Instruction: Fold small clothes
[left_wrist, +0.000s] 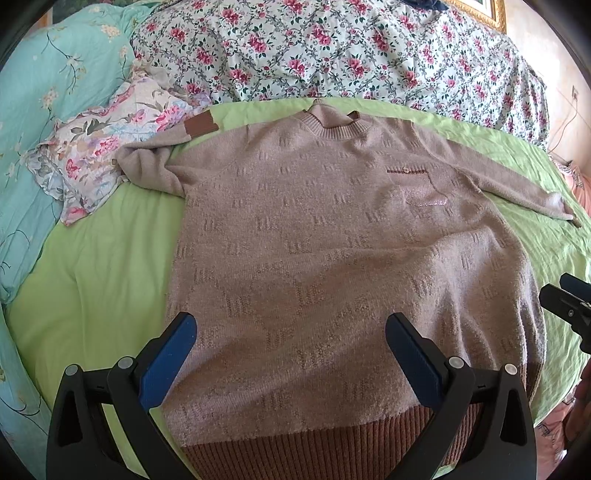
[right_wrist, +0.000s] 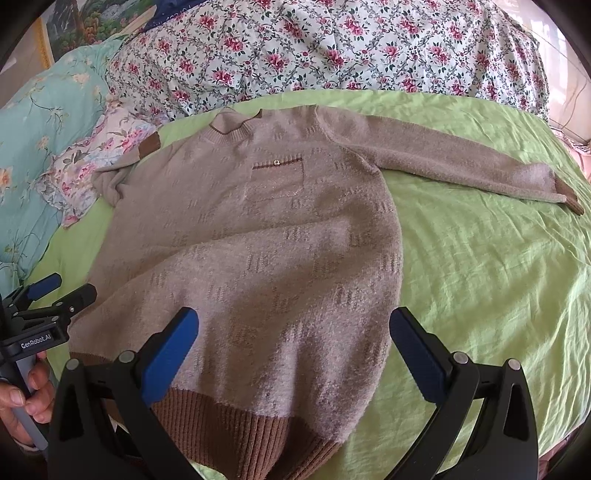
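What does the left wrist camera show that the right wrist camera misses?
Only the left wrist view shows the gold picture frame corner and the open left claw up close. Only the right wrist view shows a hand gripping the left claw's handle, and the open right claw up close. Both show the beige knitted sweater spread flat on the green bedsheet.

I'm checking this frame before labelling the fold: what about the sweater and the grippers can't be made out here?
- Beige knitted sweater: its brown ribbed hem is partly hidden behind the gripper bodies in both views.
- Its bunched sleeve: folded over itself on the floral cushion; its length stays unclear.
- Right gripper: open; in the left wrist view, cut off by the right edge.
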